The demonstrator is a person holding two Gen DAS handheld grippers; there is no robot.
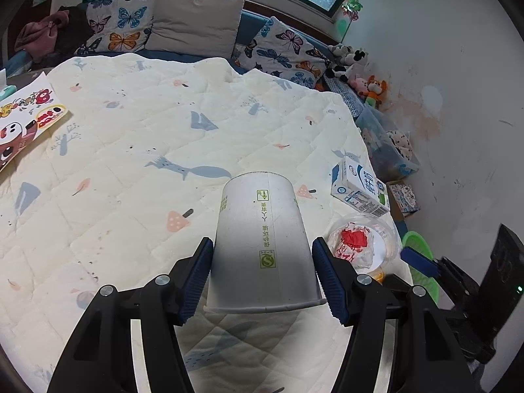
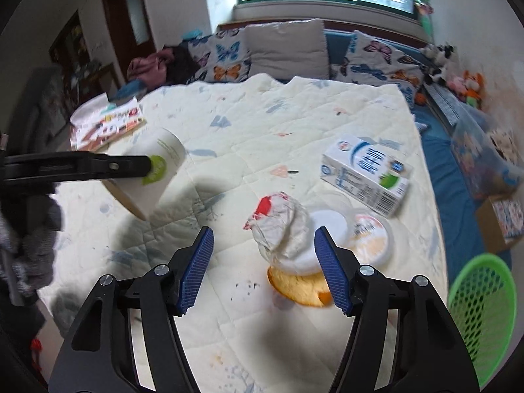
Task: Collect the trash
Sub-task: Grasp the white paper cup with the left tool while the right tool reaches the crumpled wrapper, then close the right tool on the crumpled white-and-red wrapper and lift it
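Observation:
My left gripper (image 1: 262, 245) is shut on a white paper cup (image 1: 262, 226), held tilted above the quilt with its base pointing away. In the right wrist view the same cup (image 2: 163, 150) hangs at the left with a black finger (image 2: 124, 165) across it. My right gripper (image 2: 264, 232) stands open over a crumpled red-and-white wrapper (image 2: 281, 229) that lies on a clear plastic container (image 2: 370, 239). Its left pad is apart from the wrapper, and its right pad is close beside it. A blue-and-white milk carton (image 2: 363, 173) lies on its side behind.
A cream quilt (image 1: 131, 150) covers the bed. A green mesh basket (image 2: 481, 311) stands off the bed at lower right. A colourful printed sheet (image 1: 26, 121) lies at the far left edge. Butterfly pillows (image 1: 124, 26) and plush toys (image 1: 370, 88) line the far side.

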